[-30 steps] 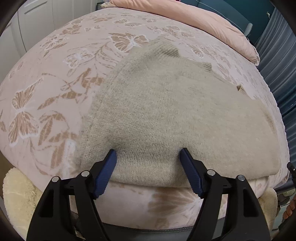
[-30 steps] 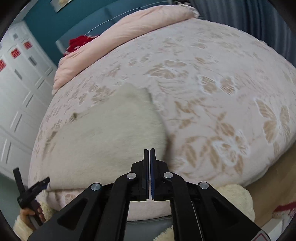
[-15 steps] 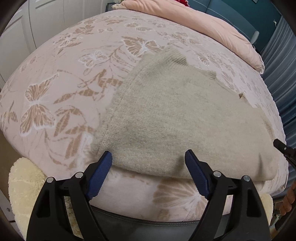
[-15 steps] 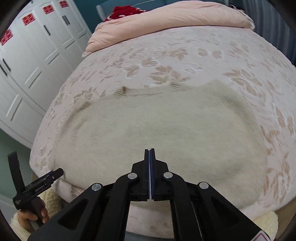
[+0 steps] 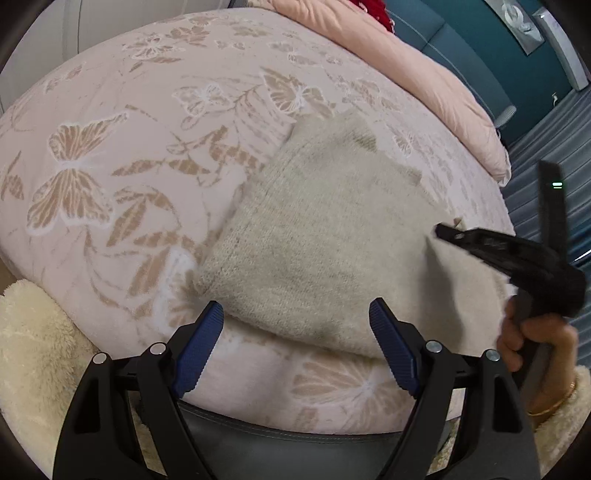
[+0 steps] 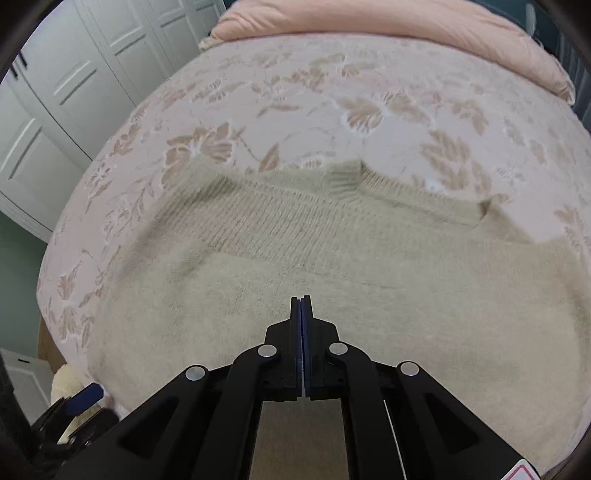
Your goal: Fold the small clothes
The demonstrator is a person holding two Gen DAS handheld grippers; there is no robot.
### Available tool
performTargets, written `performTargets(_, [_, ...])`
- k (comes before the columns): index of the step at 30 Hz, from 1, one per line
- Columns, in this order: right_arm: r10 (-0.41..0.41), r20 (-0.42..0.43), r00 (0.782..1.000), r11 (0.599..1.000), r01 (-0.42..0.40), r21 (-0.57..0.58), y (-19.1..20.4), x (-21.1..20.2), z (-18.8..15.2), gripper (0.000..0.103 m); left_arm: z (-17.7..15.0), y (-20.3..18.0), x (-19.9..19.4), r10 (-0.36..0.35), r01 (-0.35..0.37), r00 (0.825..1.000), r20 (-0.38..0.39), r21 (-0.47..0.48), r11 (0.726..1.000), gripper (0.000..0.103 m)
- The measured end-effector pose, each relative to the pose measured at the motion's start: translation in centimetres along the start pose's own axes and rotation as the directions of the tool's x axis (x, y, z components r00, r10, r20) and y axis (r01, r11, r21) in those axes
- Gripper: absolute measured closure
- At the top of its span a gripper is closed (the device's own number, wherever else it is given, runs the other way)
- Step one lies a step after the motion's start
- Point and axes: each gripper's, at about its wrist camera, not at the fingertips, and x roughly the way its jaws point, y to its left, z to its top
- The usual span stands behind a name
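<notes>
Sweater (image 5: 332,240) lies on floral bedspread (image 5: 110,147) beneath pink duvet (image 6: 369,22); left gripper (image 5: 295,347) fingers spread, right gripper (image 6: 302,306) fingers closed empty.

The left tool (image 5: 295,328) is spread wide, its two blue-padded fingers (image 5: 197,350) well apart and pointing forward with nothing between them. The right tool (image 6: 302,306) has its fingers pressed flat together, blue pads meeting along a thin vertical seam, gripping nothing that can be seen. In the left wrist view the right tool (image 5: 448,233) reaches in from the right side, its black body angled up and to the left, held by the person's right hand (image 5: 532,341), whose fingers wrap the handle below; a gold bangle (image 5: 554,402) circles that wrist above a fluffy cream sleeve (image 5: 570,417).
</notes>
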Motion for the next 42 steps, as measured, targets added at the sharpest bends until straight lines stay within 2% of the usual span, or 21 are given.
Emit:
performTargets(1, [-0.018, -0.046, 0.999, 1.000, 0.018, 0.001, 0.3, 2.1, 0.2, 0.099, 0.3, -0.4, -0.4, -0.005, 0.005, 1.000, 0.029, 0.007, 1.000, 0.021])
performTargets(4, [-0.068, -0.012, 0.998, 0.998, 0.068, -0.011, 1.1, 3.2, 0.6, 0.099, 1.6, -1.9, -0.2, -0.012, 0.011, 0.999, 0.035, 0.030, 0.999, 0.017])
performTargets(7, [0.031, 0.061, 0.998, 0.998, -0.034, 0.046, -0.5, -0.7, 0.9, 0.099, 2.7, -3.0, 0.9, -0.007, 0.006, 1.000, 0.019, 0.055, 0.998, 0.017])
performTargets(8, [0.017, 0.107, 0.994, 0.997, -0.025, 0.076, -2.2, -2.6, 0.8, 0.090, 2.9, -3.4, 1.3, -0.003, 0.002, 1.000, 0.016, 0.065, 0.998, 0.017])
performTargets(10, [-0.063, 0.182, 0.981, 0.988, 0.035, 0.151, -6.8, -5.8, 0.3, 0.063, 3.2, -3.9, 1.9, -0.008, 0.008, 1.000, 0.008, 0.066, 0.998, 0.017])
performTargets(11, [-0.122, 0.199, 0.972, 0.978, 0.084, 0.191, -9.5, -6.9, -0.4, 0.055, 3.3, -4.1, 2.2, -0.013, 0.013, 1.000, 0.003, 0.068, 0.998, 0.017])
performTargets(14, [-0.307, 0.172, 0.936, 0.915, 0.240, 0.326, -18.5, -9.2, -3.3, 0.055, 3.0, -5.2, 2.9, 0.008, -0.008, 1.000, -0.007, 0.097, 0.995, 0.017])
performTargets(15, [-0.314, 0.146, 0.938, 0.895, 0.242, 0.374, -21.1, -9.4, -4.4, 0.055, 2.7, -5.6, 3.1, 0.017, -0.016, 1.000, -0.005, 0.112, 0.994, 0.017])
performTargets(16, [-0.284, 0.130, 0.950, 0.881, 0.204, 0.428, -23.7, -9.6, -5.6, 0.066, 2.4, -6.0, 3.3, 0.030, -0.029, 1.000, -0.006, 0.126, 0.992, 0.017])
performTargets(17, [-0.237, 0.126, 0.963, 0.872, 0.153, 0.466, -25.8, -9.4, -6.7, 0.088, 2.1, -6.3, 3.5, 0.042, -0.040, 0.999, -0.010, 0.140, 0.989, 0.017])
performTargets(18, [-0.208, 0.109, 0.972, 0.863, 0.130, 0.489, -27.6, -8.9, -7.8, 0.099, 1.8, -6.5, 3.7, 0.052, -0.050, 0.999, -0.013, 0.149, 0.988, 0.017])
performTargets(20, [-0.232, 0.011, 0.973, 0.845, 0.196, 0.498, -30.0, -6.7, -9.5, 0.103, 1.2, -6.9, 4.0, 0.068, -0.064, 0.997, -0.021, 0.162, 0.985, 0.017])
performTargets(21, [-0.275, -0.060, 0.960, 0.825, 0.268, 0.498, -30.5, -5.5, -10.4, 0.103, 1.0, -6.9, 4.1, 0.078, -0.073, 0.997, -0.023, 0.168, 0.983, 0.017])
performTargets(22, [-0.268, -0.044, 0.962, 0.823, 0.252, 0.509, -30.8, -5.4, -11.1, 0.103, 0.8, -6.9, 4.1, 0.087, -0.081, 0.996, -0.026, 0.173, 0.982, 0.017])
performTargets(25, [-0.312, 0.068, 0.948, 0.815, 0.230, 0.532, -28.8, -8.9, -11.7, 0.100, 0.7, -5.9, 3.4, 0.126, -0.121, 0.992, -0.023, 0.156, 0.980, 0.017])
performTargets(28, [-0.211, 0.208, 0.955, 0.902, 0.108, 0.418, -23.4, -12.0, -10.8, 0.097, 0.5, -3.4, 2.0, 0.111, -0.109, 0.994, -0.016, 0.064, 0.992, 0.015])
performTargets(32, [-0.038, 0.195, 0.980, 0.973, -0.008, 0.233, -16.2, -9.7, -7.6, 0.096, 0.1, -1.3, 2.3, 0.132, -0.133, 0.990, -0.053, -0.017, 0.991, 0.015])
performTargets(35, [-0.015, 0.074, 0.997, 0.983, 0.001, 0.182, -13.4, -4.2, -5.3, 0.097, -0.2, -1.5, 2.4, 0.153, -0.153, 0.987, -0.050, 0.015, 0.988, 0.015])
performTargets(37, [-0.064, 0.016, 0.998, 0.980, 0.060, 0.191, -13.0, -1.2, -5.2, 0.102, -0.4, -1.6, 1.7, 0.147, -0.146, 0.988, -0.040, 0.027, 0.989, 0.015])
performTargets(39, [-0.081, 0.037, 0.996, 0.974, 0.071, 0.215, -12.0, -3.0, -4.9, 0.095, -0.5, -1.4, 0.9, 0.115, -0.114, 0.993, -0.038, 0.022, 0.993, 0.014])
performTargets(42, [0.027, 0.156, 0.987, 0.977, -0.058, 0.203, -9.8, -7.2, -4.8, 0.095, -0.9, 0.3, 0.0, -0.021, 0.019, 1.000, -0.024, -0.088, 0.996, 0.007])
